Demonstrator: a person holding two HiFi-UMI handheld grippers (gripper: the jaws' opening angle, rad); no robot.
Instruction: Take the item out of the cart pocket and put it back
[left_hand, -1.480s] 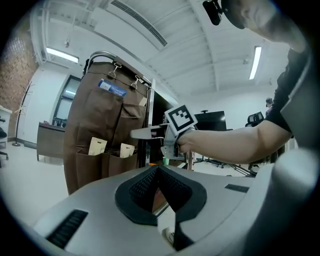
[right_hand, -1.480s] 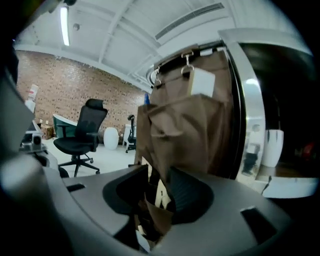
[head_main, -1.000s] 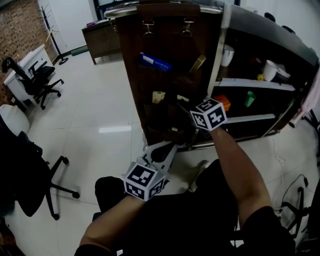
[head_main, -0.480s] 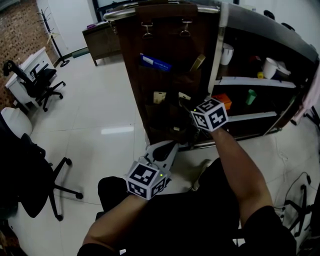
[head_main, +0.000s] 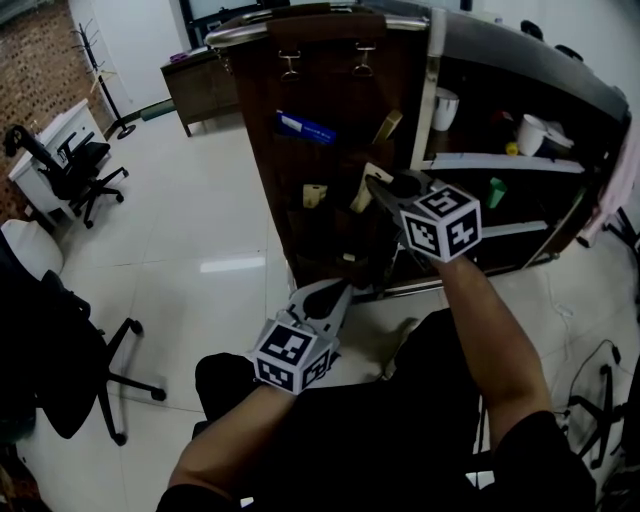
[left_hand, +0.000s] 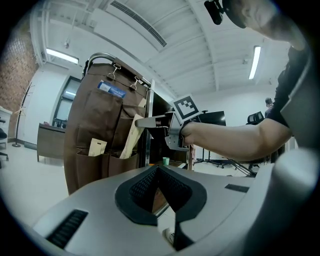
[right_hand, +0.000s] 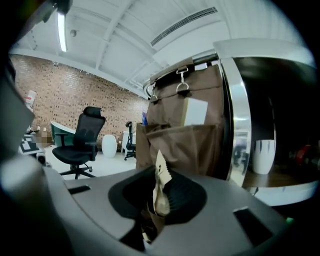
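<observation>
Brown fabric organiser (head_main: 320, 90): hangs by two clips on the end of the cart (head_main: 431, 90). Its pockets carry a blue pack (head_main: 305, 126), a tan card (head_main: 316, 194) and a beige strip (head_main: 388, 126).
Packet (head_main: 360, 192): pale kraft paper with a notched top edge, held tilted in front of the organiser's middle rows. Its lower end is near a pocket mouth, and I cannot tell whether it is fully clear of it.
Right claw (head_main: 375, 183): has just been closing and is clenched on the Packet, which stands between its pads in the right gripper view.
Left claw (head_main: 335, 295): low by the person's lap, pointing at the cart's foot, pinched together with nothing in it, well apart from the pockets.
Done: the taking-out half looks finished or very nearly so.
Left: the Packet has yet to go back down into a pocket and be let go. The pocket just below it seems the likely one.
</observation>
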